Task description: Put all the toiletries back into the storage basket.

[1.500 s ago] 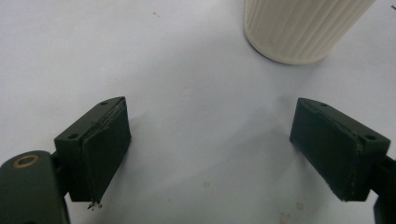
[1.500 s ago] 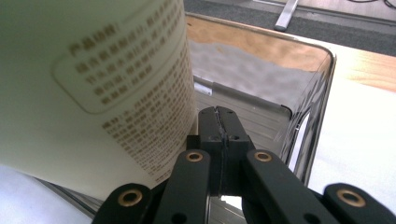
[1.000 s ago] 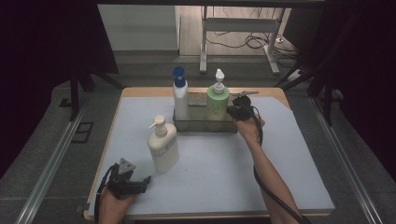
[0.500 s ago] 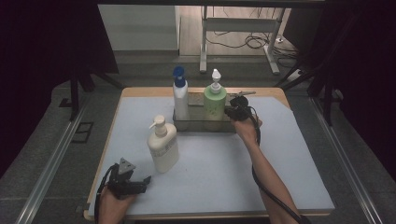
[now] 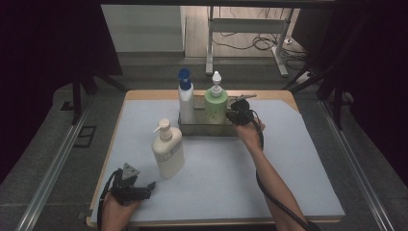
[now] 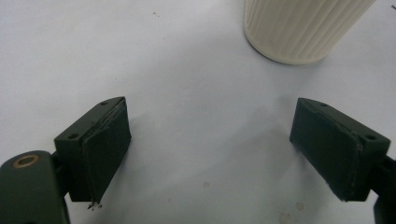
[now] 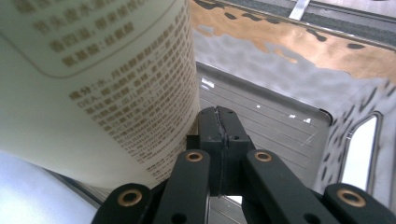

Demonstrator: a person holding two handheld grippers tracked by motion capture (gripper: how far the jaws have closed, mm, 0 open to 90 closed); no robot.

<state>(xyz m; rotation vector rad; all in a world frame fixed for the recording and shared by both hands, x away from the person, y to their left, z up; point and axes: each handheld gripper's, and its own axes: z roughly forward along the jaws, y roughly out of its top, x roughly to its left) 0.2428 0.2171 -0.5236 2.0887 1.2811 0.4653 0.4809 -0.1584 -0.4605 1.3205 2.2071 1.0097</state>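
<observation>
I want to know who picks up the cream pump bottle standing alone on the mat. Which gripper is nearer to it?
Left. The left gripper sits just in front of the cream pump bottle, jaws open. The right gripper is far off at the metal tray, beside the green bottle.

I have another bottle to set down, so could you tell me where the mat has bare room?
The mat lies bare right of the right forearm and between the cream pump bottle and that arm. It is crowded at the metal tray.
</observation>
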